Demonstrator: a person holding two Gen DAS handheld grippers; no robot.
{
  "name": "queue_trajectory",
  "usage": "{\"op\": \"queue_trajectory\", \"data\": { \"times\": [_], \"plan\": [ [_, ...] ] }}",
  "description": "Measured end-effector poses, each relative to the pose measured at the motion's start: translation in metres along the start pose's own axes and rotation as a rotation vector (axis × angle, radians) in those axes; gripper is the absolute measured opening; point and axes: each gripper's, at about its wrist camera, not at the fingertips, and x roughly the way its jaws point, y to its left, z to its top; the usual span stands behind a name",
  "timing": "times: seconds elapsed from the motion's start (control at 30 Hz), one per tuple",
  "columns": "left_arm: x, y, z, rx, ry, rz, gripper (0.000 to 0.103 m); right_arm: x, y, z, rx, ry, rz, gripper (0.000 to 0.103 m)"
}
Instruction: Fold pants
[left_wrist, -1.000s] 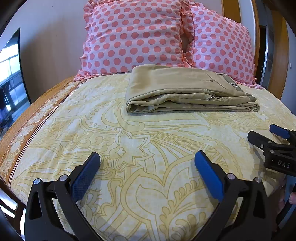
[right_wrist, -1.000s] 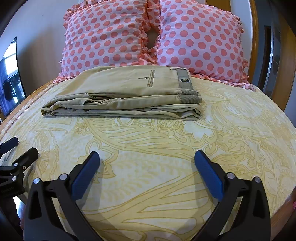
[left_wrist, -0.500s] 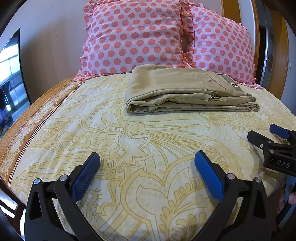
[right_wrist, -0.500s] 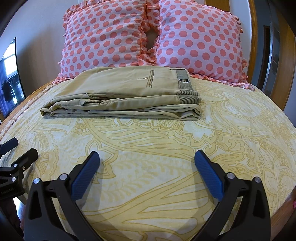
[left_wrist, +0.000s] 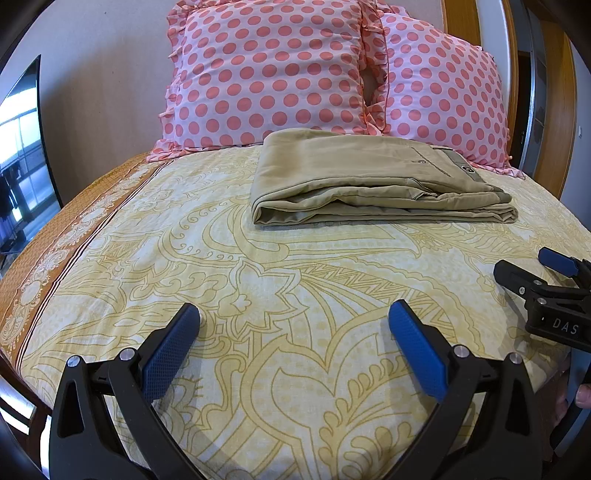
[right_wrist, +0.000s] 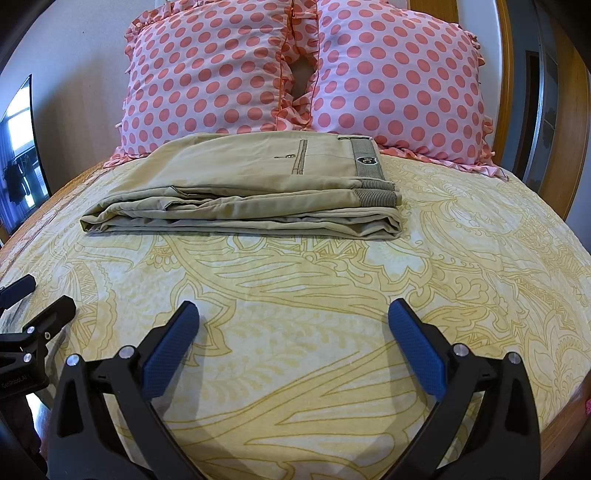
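Nearest the lens, the left gripper (left_wrist: 293, 325) sits low over the yellow patterned bedsheet (left_wrist: 295, 280), blue pads spread wide with nothing between them. The right gripper (right_wrist: 293, 325) is likewise spread and empty over the same sheet; in each view the other tool shows at the frame edge, level with its partner. Both are well apart from the garment. Farther up the bed lie the khaki pants (right_wrist: 251, 192), already folded into a flat layered rectangle, rounded fold at the left end, ribbed waistband (right_wrist: 369, 162) and welt pocket on top at the right. The stack rests on the sheet just in front of two pink polka-dot pillows (right_wrist: 295, 70) standing against the wall; whether its back edge touches them cannot be told. A dark screen (left_wrist: 22, 147) hangs at far left. Judgement: light woven cotton, soft and limp, not fragile, mildly slippery layer on layer, so the stack will likely sag and shear if lifted by one point. Best hold looks to be the thick left fold and the waistband end, one gripper each, pinching all layers together. The folding looks finished, or one halving short.
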Motion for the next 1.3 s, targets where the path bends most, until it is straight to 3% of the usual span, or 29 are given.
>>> {"op": "queue_trajectory", "data": {
  "times": [1.3],
  "plan": [
    [0.0013,-0.0012,0.0031,-0.005,0.002,0.005,0.102,0.0003,-0.0006,0.0003,0.0,-0.001,0.0,0.101]
  ]
}}
